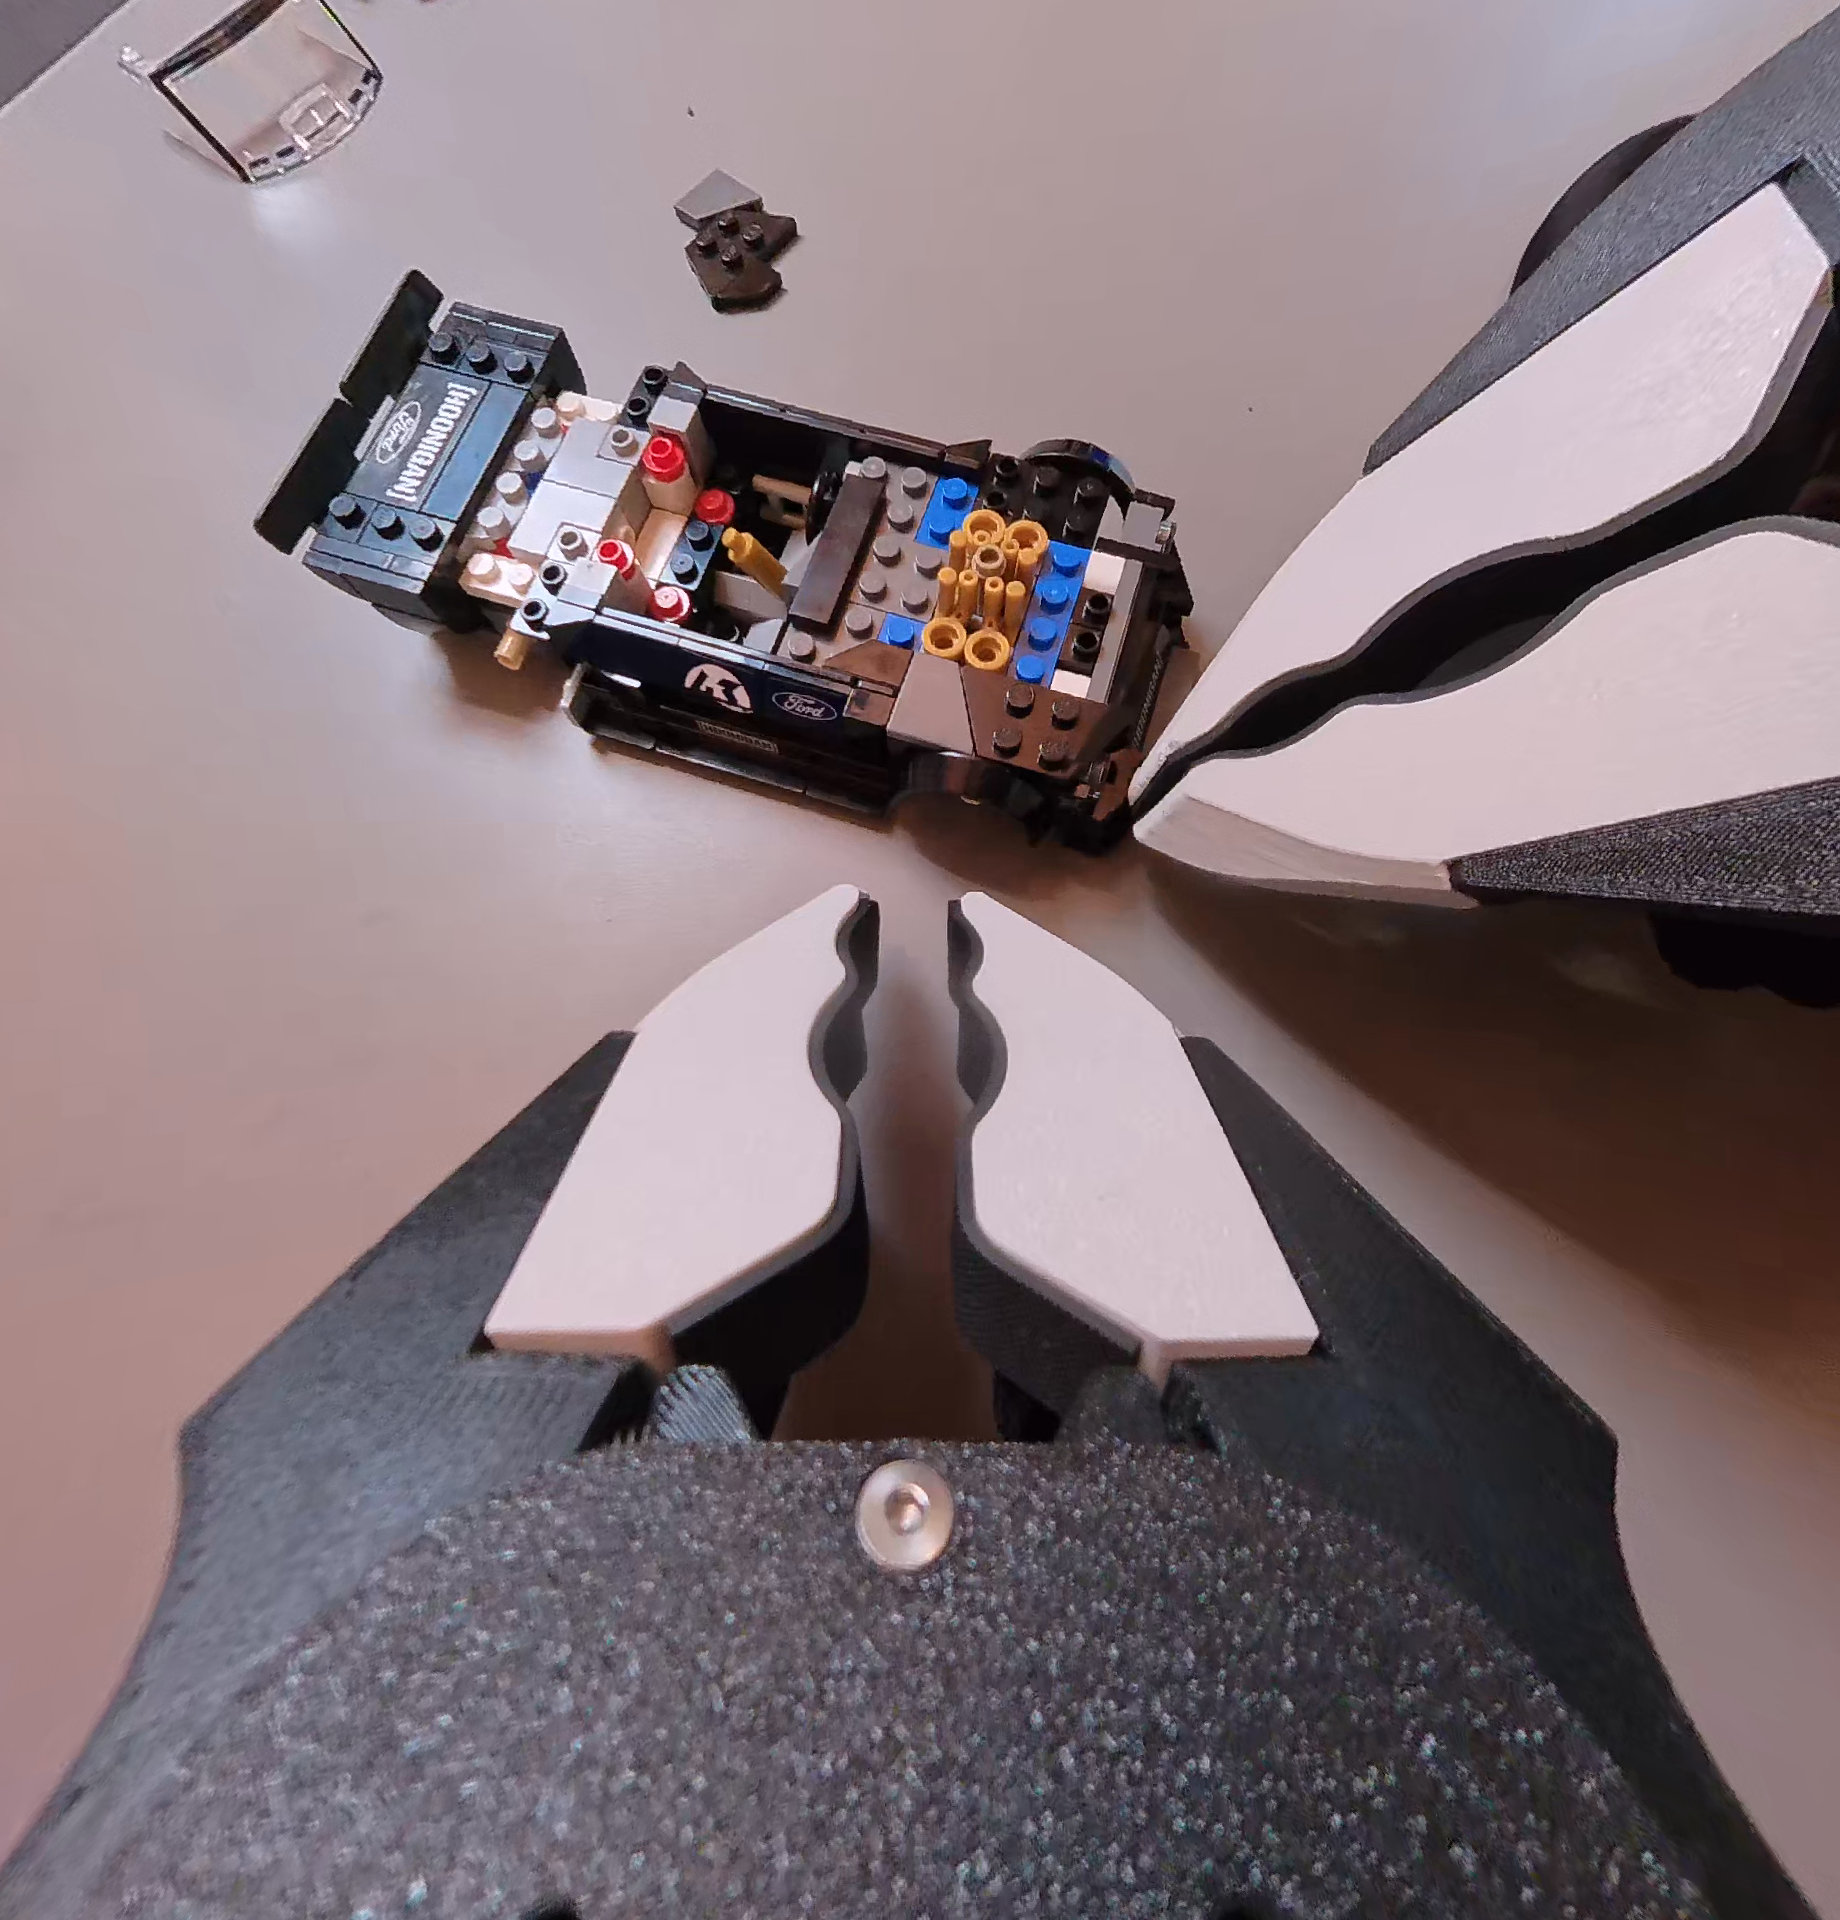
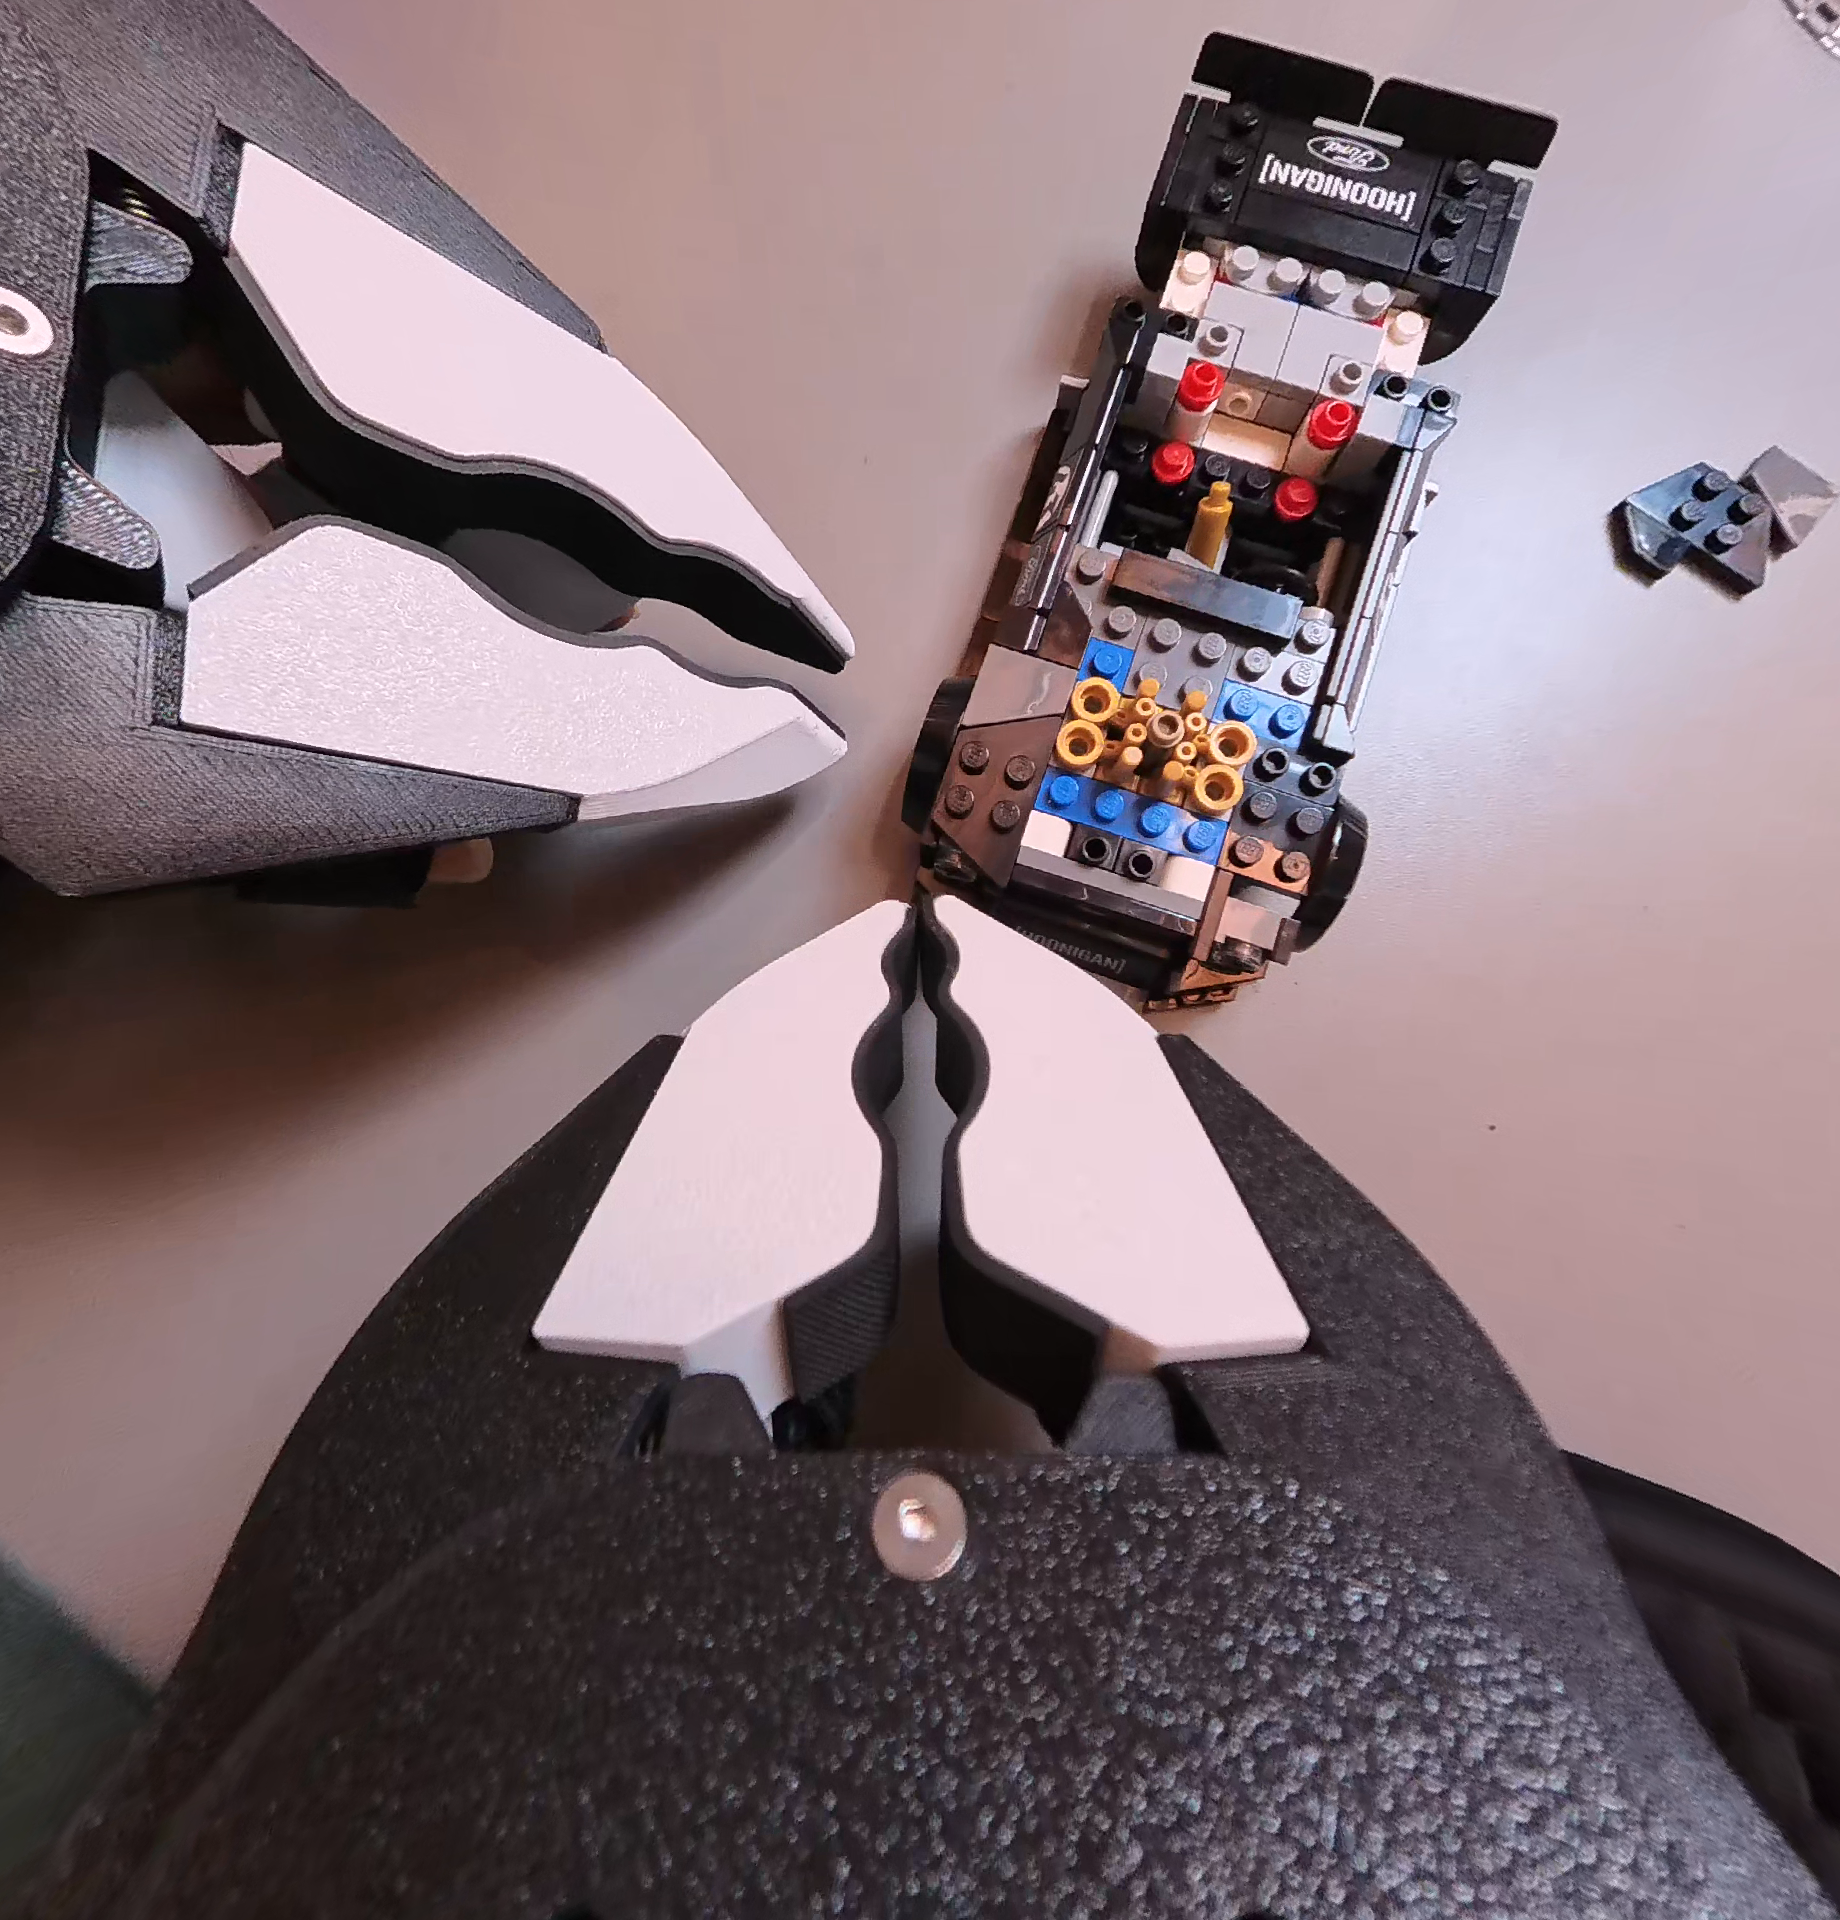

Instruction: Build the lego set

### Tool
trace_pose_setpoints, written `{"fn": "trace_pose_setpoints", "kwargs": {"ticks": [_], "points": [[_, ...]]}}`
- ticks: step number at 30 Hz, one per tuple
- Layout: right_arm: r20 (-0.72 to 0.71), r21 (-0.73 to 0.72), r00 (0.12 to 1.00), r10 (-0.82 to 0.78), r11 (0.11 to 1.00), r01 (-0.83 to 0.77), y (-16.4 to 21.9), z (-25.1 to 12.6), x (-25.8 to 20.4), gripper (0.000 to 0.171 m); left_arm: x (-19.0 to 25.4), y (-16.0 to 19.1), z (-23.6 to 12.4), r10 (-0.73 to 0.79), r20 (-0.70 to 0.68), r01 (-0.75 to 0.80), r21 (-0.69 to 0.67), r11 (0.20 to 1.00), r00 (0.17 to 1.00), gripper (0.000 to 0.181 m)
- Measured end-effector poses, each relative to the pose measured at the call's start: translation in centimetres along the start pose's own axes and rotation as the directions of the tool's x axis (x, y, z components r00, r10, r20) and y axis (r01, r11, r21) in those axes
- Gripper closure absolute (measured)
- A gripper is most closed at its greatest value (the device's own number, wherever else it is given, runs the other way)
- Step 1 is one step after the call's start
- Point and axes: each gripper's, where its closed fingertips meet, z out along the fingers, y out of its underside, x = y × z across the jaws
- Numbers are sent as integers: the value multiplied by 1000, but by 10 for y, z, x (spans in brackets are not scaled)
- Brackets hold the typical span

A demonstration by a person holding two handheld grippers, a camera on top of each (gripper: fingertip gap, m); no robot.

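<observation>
Two tools meet the car's (image 2: 1196, 582) nose, lengthwise away: left tool (image 1: 911, 906) parted, right tool (image 2: 918, 914) closed, empty.

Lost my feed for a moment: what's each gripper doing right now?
Left gripper: slightly open, holding nothing.
Right gripper: shut, nothing between its fingers, tips at the front corner of the lego car.

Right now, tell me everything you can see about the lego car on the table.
The lego car is a mostly black plastic model, unfinished and roofless, lying flat on the grey table. A rear wing stands at one end. Its open top shows grey, blue and white studded plates, red round studs in the cabin, and a gold engine cluster near the front. Printed stickers mark the side and rear. The right gripper, jaws shut, meets its front corner; the left gripper hangs apart, jaws slightly open.
</observation>
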Motion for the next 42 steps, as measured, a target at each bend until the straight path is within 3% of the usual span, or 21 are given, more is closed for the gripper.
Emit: {"fn": "trace_pose_setpoints", "kwargs": {"ticks": [17, 22, 23, 26, 30, 36, 42], "points": [[4, 17, 1000, -18, 1000, 17, -2, -3, -2, 171, 1, 0, 1, 6, -5, -6, -1, 1000, 1000, 168], [-19, 146, 996, -87, 985, 89, -24, -35, 18, 171, 2, -1, 0, 6, -15, -6, 12, 1000, 1000, 163], [-32, 177, 994, -106, 978, 110, -29, -43, 31, 163, 3, -2, 0, 4, -21, -4, 17, 1000, 1000, 161], [81, 163, 974, -212, 967, 197, -23, -46, 48, 106, 7, -6, 1, 11, -42, -10, 41, 999, 999, 152], [226, 69, 938, -264, 965, 255, -3, -21, 56, 85, 14, -9, 2, 43, -63, -40, 61, 997, 997, 138], [293, -6, 910, -294, 951, 309, 0, 7, 41, 96, 12, -16, -2, 8, -94, 2, 112, 994, 996, 126], [318, 53, 901, -296, 954, 295, -9, 5, 23, 112, -3, -8, -3, -18, -71, 24, 88, 996, 997, 124]]}}
